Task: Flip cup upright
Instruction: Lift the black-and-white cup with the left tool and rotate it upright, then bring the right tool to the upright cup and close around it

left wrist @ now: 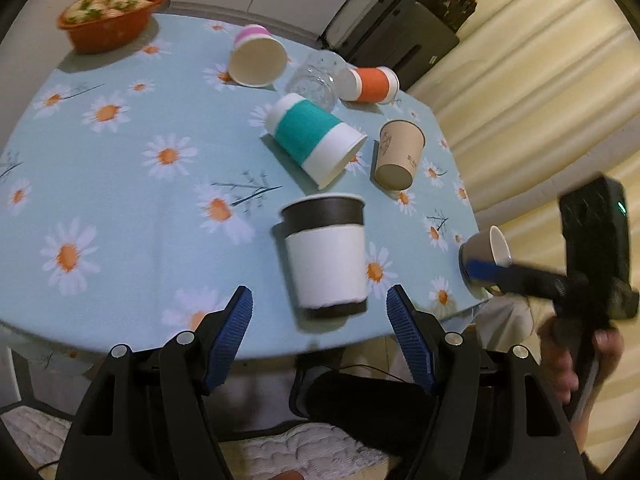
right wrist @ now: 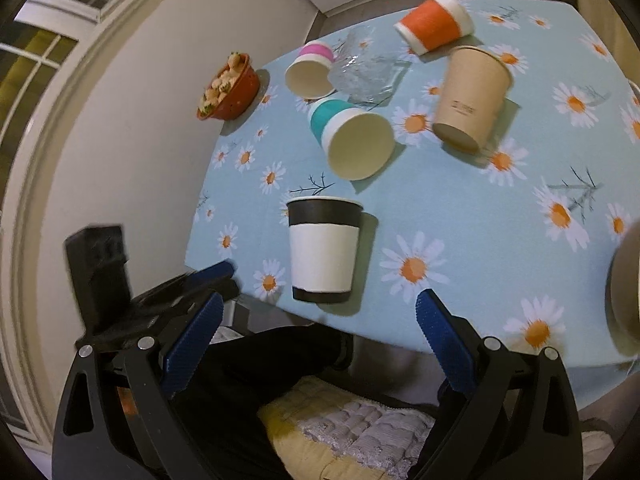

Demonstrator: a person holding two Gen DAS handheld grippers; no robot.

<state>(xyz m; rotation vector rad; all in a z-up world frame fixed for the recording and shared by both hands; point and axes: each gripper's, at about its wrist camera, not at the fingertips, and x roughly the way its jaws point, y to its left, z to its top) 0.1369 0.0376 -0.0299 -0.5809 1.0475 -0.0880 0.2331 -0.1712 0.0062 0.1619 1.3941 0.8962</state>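
On daisy tablecloth (left wrist: 120, 184): scattered cups.

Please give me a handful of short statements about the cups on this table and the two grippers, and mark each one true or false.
1. The black-and-white cup stands upright near the table edge. True.
2. The teal-banded cup stands upright. False: it lies on its side.
3. The left gripper is clamped on the black-and-white cup. False: its jaws are open, with the cup beyond the fingertips.
4. The orange-banded cup lies on its side beside a clear glass. True.
5. The red bowl is empty. False: it holds food.
6. The right gripper is open. True.
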